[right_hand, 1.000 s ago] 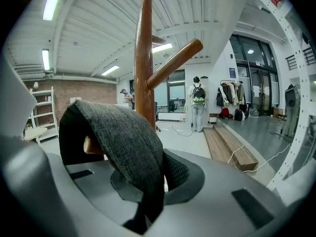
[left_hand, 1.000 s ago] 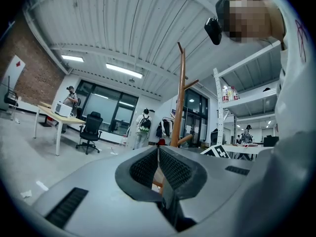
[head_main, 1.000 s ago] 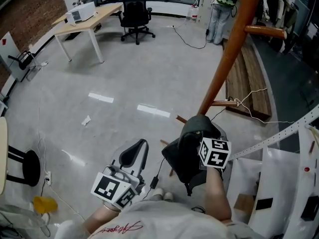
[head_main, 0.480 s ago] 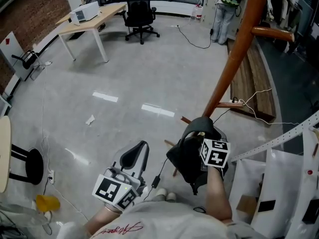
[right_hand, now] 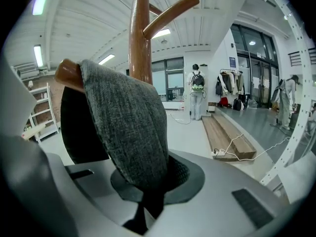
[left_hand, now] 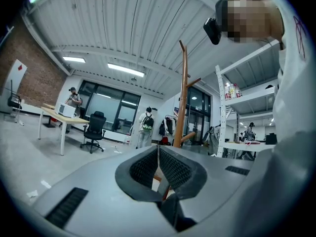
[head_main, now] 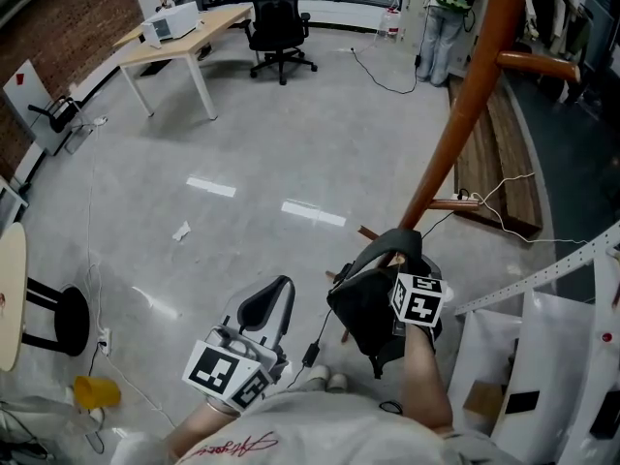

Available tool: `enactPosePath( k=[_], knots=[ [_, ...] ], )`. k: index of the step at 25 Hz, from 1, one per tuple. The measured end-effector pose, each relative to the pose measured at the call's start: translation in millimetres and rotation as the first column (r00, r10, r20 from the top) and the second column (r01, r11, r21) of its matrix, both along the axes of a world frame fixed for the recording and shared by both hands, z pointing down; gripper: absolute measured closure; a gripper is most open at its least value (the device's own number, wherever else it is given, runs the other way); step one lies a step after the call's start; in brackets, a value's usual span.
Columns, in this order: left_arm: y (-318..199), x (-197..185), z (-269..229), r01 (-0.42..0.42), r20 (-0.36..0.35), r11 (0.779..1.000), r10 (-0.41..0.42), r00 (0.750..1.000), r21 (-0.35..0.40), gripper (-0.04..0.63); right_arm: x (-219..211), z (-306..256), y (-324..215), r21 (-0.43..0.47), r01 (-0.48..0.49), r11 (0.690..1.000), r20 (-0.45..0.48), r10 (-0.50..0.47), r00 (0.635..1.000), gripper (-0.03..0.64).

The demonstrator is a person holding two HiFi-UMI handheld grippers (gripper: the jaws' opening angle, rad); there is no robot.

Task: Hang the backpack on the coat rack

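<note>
Coat rack [head_main: 453,114] runs past the upper edge.

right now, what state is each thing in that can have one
backpack: grey strap draped over a low peg, not yet released
right gripper: shut on the backpack strap
left gripper: shut, nothing between the jaws
coat rack: upright
office chair: upright, nobody in it

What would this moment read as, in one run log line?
right gripper: shut on backpack strap | backpack strap: draped over coat rack peg | left gripper: shut, empty | step: hang not yet released
</note>
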State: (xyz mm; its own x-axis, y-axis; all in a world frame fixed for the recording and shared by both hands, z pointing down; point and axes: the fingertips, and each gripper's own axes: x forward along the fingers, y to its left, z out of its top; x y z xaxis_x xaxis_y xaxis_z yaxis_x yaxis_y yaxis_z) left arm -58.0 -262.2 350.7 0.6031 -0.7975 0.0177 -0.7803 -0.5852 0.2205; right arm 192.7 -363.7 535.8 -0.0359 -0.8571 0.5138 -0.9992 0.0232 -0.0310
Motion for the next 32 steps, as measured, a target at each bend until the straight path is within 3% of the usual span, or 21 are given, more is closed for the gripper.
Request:
enactPosePath(
  k=[10,32],
  knots=[
    [12,-2,-3,-0.014,0.004,1.000,0.014,1.000,-0.005,0.574,-2,13,2,-0.006,0.009,1.000,-0.024,-0.009,1.000,0.581],
    [33,10,15,-0.097,-0.006,0.994,0.097,0.995,-0.046,0.574,-8,28,7,0.118,0.024,0.993,-0.064,-0.017,0.998,0.580]
  ],
)
